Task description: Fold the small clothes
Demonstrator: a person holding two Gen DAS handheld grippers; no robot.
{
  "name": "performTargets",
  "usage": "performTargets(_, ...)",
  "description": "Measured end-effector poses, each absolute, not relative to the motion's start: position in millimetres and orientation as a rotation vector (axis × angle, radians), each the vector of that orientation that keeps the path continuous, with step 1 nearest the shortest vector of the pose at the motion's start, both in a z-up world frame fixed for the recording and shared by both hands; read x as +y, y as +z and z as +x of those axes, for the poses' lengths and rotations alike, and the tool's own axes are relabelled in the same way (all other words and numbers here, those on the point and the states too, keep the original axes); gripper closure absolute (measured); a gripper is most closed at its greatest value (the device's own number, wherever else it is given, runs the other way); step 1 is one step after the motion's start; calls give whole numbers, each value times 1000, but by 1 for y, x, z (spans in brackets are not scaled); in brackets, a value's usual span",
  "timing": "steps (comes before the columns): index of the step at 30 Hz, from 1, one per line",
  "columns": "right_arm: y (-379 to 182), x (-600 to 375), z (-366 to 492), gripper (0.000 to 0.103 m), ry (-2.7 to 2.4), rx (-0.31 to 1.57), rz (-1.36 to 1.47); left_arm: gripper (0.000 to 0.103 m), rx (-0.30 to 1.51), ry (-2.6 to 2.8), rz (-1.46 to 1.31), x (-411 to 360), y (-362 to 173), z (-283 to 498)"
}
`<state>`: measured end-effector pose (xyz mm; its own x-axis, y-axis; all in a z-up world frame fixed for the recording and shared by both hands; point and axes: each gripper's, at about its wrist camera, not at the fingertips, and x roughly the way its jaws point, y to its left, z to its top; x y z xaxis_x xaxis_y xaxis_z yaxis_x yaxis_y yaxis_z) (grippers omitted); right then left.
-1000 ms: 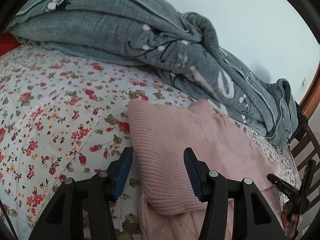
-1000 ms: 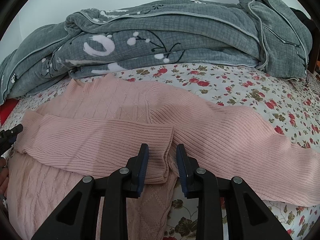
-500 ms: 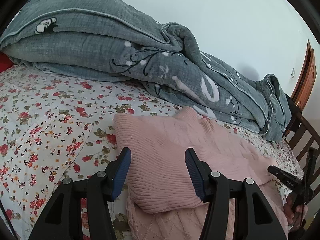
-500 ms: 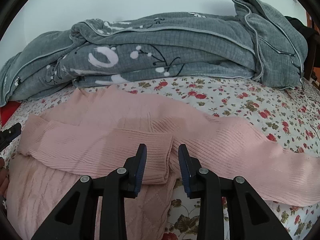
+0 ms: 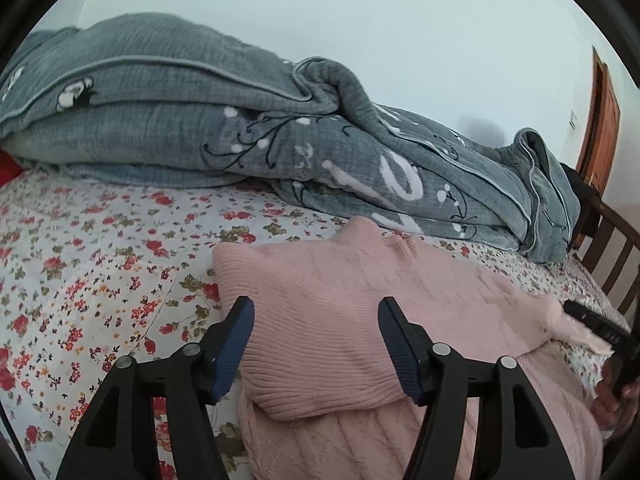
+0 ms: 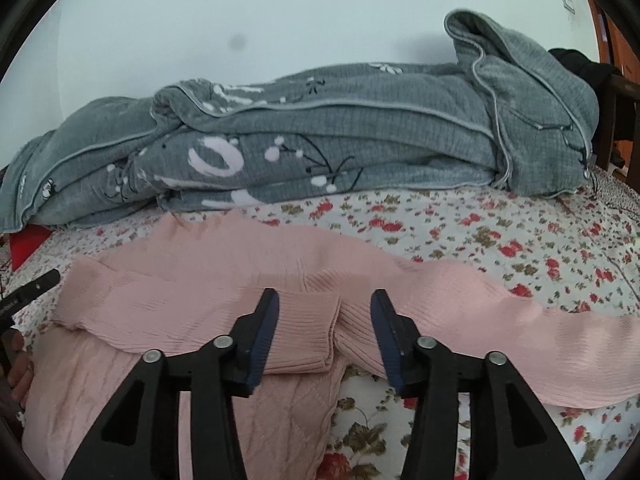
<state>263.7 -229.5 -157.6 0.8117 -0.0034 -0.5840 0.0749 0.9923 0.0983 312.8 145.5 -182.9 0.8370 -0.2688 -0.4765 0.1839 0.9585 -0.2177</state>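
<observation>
A pink knitted sweater (image 5: 360,300) lies flat on the flowered bedsheet (image 5: 100,272). One ribbed sleeve (image 6: 200,304) is folded across its chest; the other sleeve (image 6: 500,312) stretches out to the right. My left gripper (image 5: 316,344) hovers just above the folded shoulder, its jaws opening, with no cloth pinched between its blue pads. My right gripper (image 6: 324,332) hangs over the folded sleeve's cuff (image 6: 312,332), its jaws opening too and clear of the knit. The right tool's tip (image 5: 600,326) shows at the left wrist view's edge.
A bulky grey quilt (image 5: 240,128) lies heaped along the back of the bed against a pale wall. A dark wooden bed rail (image 5: 612,248) and a brown door (image 5: 604,120) stand at the right. A red item (image 6: 28,244) peeks from under the quilt.
Both grippers' jaws have widened, the right one letting go of the sleeve cuff. Both have lifted and drawn back a little from the sweater.
</observation>
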Motion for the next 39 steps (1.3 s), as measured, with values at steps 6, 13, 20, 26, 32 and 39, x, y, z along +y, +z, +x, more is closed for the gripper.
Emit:
performTargets(6,-145,-239,213,26,-108,595,26,32,511,-242,-101,135,-182,305)
performTargets(13,-157,-308,132,21,-254,629,10,30,558,-192,-75,132,-188,311)
performTargets(20,-176,-382,89,25,-374,653,166,29,605,-125,26,115,-194,316)
performTargets(26,-183,-437,84,34,-385,634,351,29,653,-45,98,104,-198,319)
performTargets(32,-186,-456,92,34,-357,629,408,28,677,-66,78,117,-198,283)
performTargets(39,-188,-476,106,34,-371,622,446,22,695,-42,109,115,-205,275)
